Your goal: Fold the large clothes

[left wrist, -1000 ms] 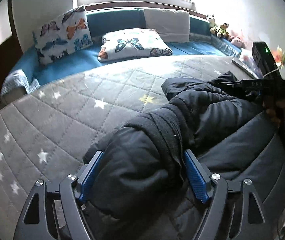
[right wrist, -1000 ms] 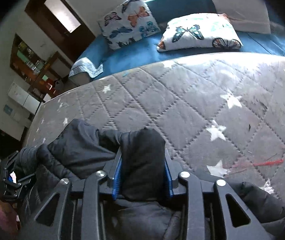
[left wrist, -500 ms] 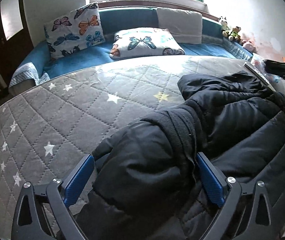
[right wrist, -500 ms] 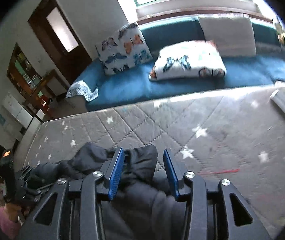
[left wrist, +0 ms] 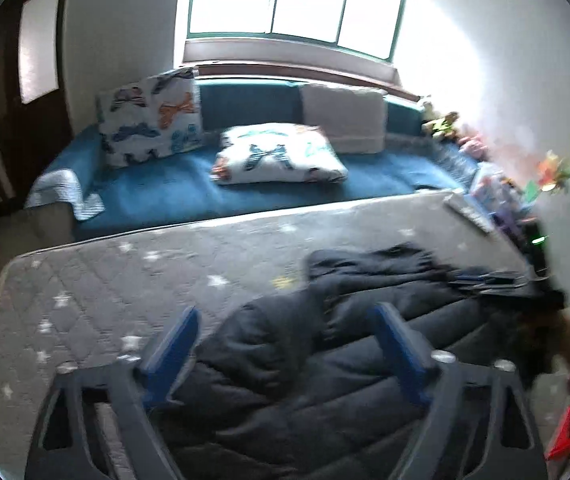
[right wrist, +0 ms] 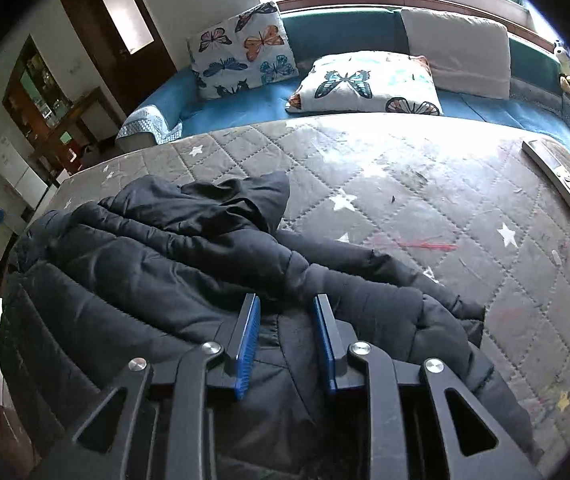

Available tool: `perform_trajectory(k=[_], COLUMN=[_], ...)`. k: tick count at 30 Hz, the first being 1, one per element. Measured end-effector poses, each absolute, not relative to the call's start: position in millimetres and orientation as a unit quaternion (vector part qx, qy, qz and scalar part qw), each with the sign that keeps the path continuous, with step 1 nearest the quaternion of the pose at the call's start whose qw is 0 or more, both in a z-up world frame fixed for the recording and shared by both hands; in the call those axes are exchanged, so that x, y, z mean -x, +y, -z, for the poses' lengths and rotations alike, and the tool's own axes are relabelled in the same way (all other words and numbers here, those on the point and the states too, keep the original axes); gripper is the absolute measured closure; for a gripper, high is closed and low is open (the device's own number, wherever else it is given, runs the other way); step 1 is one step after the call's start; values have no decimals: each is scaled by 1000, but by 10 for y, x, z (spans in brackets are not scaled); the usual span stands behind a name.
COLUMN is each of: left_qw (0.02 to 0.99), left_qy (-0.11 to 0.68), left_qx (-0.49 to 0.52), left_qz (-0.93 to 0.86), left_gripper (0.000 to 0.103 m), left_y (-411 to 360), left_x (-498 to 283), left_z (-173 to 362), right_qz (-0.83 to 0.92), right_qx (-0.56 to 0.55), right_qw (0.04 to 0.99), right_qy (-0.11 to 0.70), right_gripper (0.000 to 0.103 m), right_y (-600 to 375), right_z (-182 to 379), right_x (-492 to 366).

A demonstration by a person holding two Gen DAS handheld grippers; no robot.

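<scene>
Plainly no box, basket or bag shows; the black puffer jacket [right wrist: 189, 280] lies crumpled on the grey star-quilted mattress [right wrist: 425, 184], toward its near left side in the right wrist view. The right gripper [right wrist: 285, 304] hangs just above the jacket, jaws narrow and closing, with no fabric pinched between them. The left gripper [left wrist: 285, 320] is blurred, its jaws wide and closing, held above the jacket without gripping it. A remote control [right wrist: 561, 184] lies near the mattress's right edge.
</scene>
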State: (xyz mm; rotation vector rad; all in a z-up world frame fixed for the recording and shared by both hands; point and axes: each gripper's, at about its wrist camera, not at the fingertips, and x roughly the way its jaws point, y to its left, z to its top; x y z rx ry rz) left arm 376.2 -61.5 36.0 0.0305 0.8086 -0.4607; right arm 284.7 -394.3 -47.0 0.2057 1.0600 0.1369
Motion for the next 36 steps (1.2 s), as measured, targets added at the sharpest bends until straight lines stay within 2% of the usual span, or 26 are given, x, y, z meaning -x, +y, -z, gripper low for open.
perform_trajectory(k=[4, 6, 10, 12, 17, 25, 27, 30, 35, 36], left_qw=[879, 869, 851, 852, 861, 868, 868, 867, 872, 874], left_qy=[413, 434, 479, 482, 473, 462, 461, 463, 454, 452], left_qx=[-12, 2, 56, 68, 48, 31, 37, 43, 34, 23], left_qz=[236, 238, 207, 193, 180, 177, 180, 181, 180, 177], left_gripper=[31, 43, 47, 59, 58, 57, 57, 57, 57, 57], left_y=[-804, -831, -682, -609, -687, -753, -729, -706, -712, -731], left_x=[-3876, -3991, -4225, -4262, -4179, -4075, -4068, -4085, -4035, -3991], left_z=[-197, -22, 388, 504, 597, 618, 623, 621, 568, 521], right_qz=[-66, -68, -72, -73, -66, -70, -80, -65, -49, -56], right_qx=[-97, -102, -113, -121, -125, -69, -62, -46, -22, -11], right_qw=[856, 855, 855, 853, 851, 882, 875, 838, 848, 852], right_qy=[504, 504, 502, 502, 505, 461, 474, 541, 528, 520], right_gripper=[74, 74, 74, 75, 78, 78, 78, 78, 77, 75], right_y=[-3933, -3931, -3961, -4020, -4033, -3668, -3548, -3478, -3429, -3376], right_z=[470, 472, 504, 542, 566, 129, 235, 646, 373, 271], right_x=[-2852, -2850, -2849, -2833, -2875, -2951, -3067, -3243, -3086, -2980])
